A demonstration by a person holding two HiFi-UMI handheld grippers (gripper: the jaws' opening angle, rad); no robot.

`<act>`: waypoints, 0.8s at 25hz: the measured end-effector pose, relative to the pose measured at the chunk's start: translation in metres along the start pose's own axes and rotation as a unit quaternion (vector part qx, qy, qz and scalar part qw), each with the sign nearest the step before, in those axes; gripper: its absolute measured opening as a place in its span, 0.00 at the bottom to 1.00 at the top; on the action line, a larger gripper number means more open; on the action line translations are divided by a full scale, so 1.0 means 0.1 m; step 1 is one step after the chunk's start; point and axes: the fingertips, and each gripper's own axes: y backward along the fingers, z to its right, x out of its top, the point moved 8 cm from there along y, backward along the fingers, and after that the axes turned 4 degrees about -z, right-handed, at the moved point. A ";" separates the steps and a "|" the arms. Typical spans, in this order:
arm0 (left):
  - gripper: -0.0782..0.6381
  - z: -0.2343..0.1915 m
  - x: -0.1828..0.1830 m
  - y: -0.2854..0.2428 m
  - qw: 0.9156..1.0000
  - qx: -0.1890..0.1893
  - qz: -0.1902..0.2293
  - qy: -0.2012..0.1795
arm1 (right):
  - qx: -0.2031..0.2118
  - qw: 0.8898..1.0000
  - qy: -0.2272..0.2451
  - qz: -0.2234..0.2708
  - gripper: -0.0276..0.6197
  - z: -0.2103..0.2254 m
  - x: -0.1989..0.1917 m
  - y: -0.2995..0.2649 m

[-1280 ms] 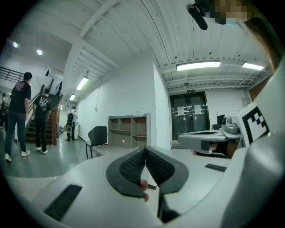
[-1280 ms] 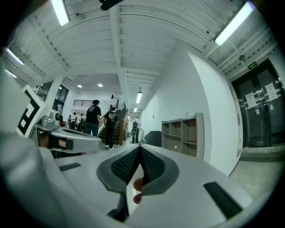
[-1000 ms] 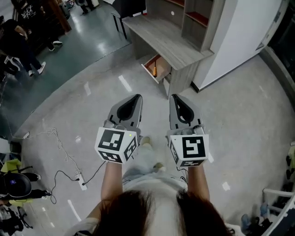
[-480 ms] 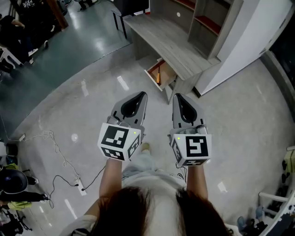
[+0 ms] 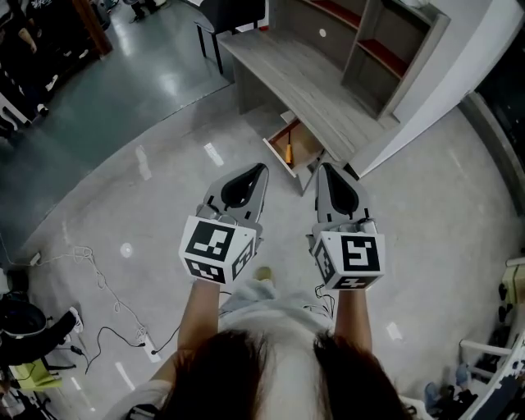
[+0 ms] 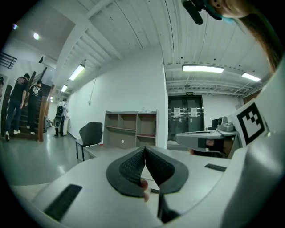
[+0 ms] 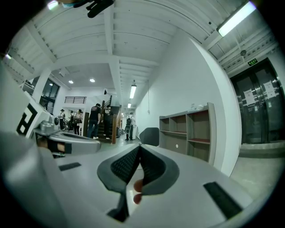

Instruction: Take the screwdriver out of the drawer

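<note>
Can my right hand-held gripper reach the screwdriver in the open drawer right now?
Probably not yet. The drawer is open and nothing covers the screwdriver, but the right hand-held gripper seems held high, short of it, jaws shut.

Bare floor (image 5: 189,172) runs to the drawer (image 5: 294,148), upper centre. Drawer open on top at its front; surface (image 5: 305,78) covers its rear. Chair (image 5: 234,10) stands well apart, top centre.

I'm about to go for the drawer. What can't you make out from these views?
Screwdriver: head view, too small; only an orange streak, tip unreadable.
Drawer rear: head view, hidden under the desk.
Drawer in both gripper views: blocked by the left gripper and right gripper bodies.
</note>
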 end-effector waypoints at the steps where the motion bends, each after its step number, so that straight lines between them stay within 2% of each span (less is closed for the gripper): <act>1: 0.13 -0.05 0.00 -0.03 1.000 -0.004 -0.001 0.002 | -0.003 1.000 -0.004 -0.002 0.09 -0.01 0.00 -0.05; 10: 0.13 -0.32 -0.04 -0.50 0.999 -0.031 -0.011 0.015 | -0.018 0.999 0.008 -0.030 0.09 0.10 -0.08 -0.51; 20: 0.13 -0.63 0.02 -1.23 0.999 -0.021 -0.021 0.023 | -0.011 0.999 0.002 -0.045 0.09 0.54 -0.17 -1.19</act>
